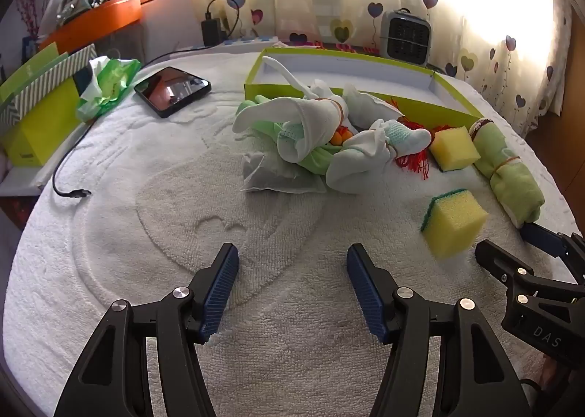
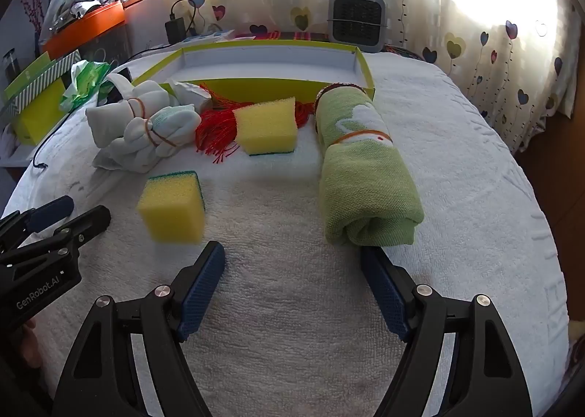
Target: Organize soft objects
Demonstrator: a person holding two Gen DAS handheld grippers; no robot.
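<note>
- Covering the whole work surface is a white terry towel [image 2: 292,307] with a looped pile and a heart pattern pressed into it; sunlit curtains [image 2: 475,33] printed with hearts are hanging behind, and a small grey fan heater [image 2: 356,20] is standing at the far edge.
- Lying open at the back is a shallow lime-green box [image 2: 365,69] with a pale lining.
- Sitting just ahead of the left finger of the right gripper [image 2: 292,289] is a porous yellow sponge [image 2: 172,207] with a green scouring side, not touching the pads.
- Lying just ahead of its right finger is a rolled green towel [image 2: 365,175], knit-textured and banded with elastic.
- Spreading wide, both the right gripper and the left gripper [image 1: 292,289] are holding nothing.
- Resting farther back are a second sponge [image 2: 267,128], red tassel threads [image 2: 215,132] and bundled white socks [image 2: 146,128].
- Lying at the left is a dark phone [image 1: 172,90].
</note>
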